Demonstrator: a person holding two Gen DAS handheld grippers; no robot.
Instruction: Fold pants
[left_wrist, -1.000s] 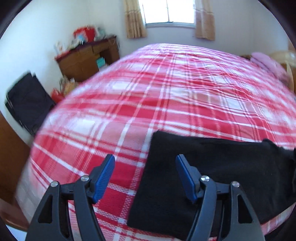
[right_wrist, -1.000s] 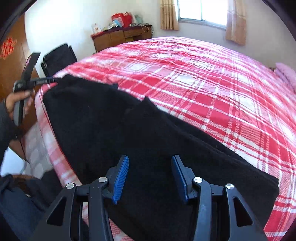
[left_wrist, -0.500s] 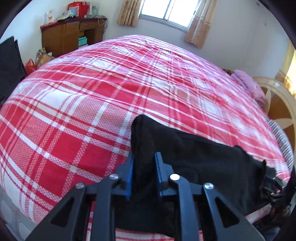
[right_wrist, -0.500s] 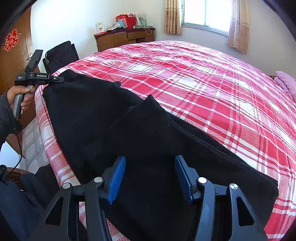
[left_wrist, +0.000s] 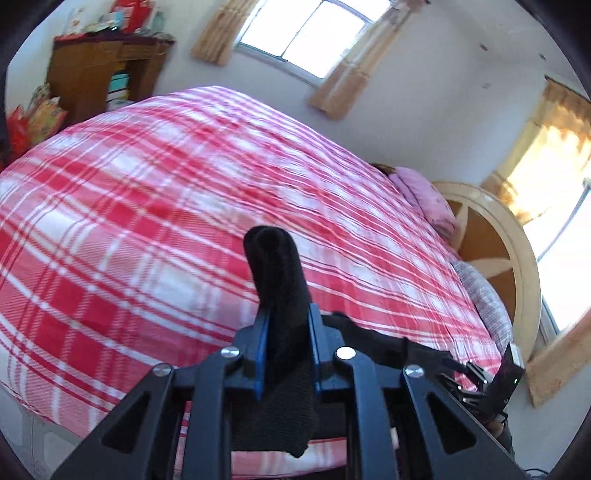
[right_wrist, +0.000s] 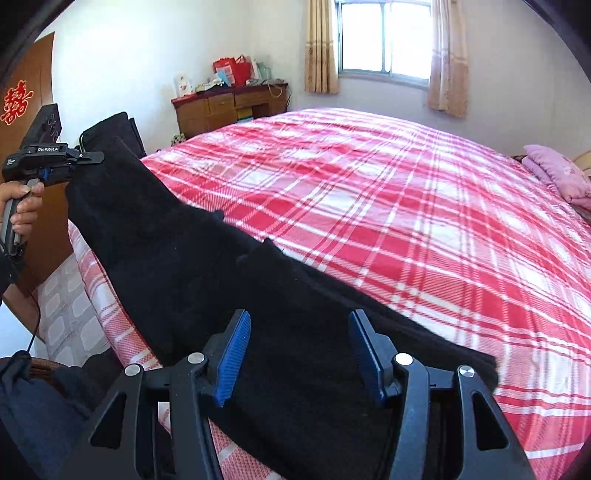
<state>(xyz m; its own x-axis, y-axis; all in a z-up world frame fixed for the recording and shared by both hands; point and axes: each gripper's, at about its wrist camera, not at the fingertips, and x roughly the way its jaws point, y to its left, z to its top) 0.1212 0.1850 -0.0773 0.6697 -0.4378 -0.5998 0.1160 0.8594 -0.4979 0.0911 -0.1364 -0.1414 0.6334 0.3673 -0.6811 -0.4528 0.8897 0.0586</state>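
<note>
Bedding in red and white plaid covers the bed (right_wrist: 406, 206), which fills most of both views; the black pants (right_wrist: 207, 266) are laid along its near edge, one end raised clear of the cover and the rest lying flat. Behind it are seen a wooden desk (right_wrist: 229, 107) piled with bags, a curtained window (right_wrist: 384, 37), a pink pillow (right_wrist: 557, 173) at the far side and, in the left wrist view, a round wooden headboard (left_wrist: 517, 266).

The pants are judged to be soft, thick and limp, light enough to be lifted by one corner but certain to sag and drag between two grips; hold is best taken at the corners of an end, so that the fold falls square. The plaid cover looks coarse, so some clinging is to be expected.

The left hand-held gripper (left_wrist: 286, 325) is clamped on a bunched end of the pants, its jaws having just been closing with the cloth between them; a roll of fabric stands up beyond the pads. The right hand-held gripper (right_wrist: 299, 350) is held released above the other end, its jaws spread with cloth below them but not pinched.
</note>
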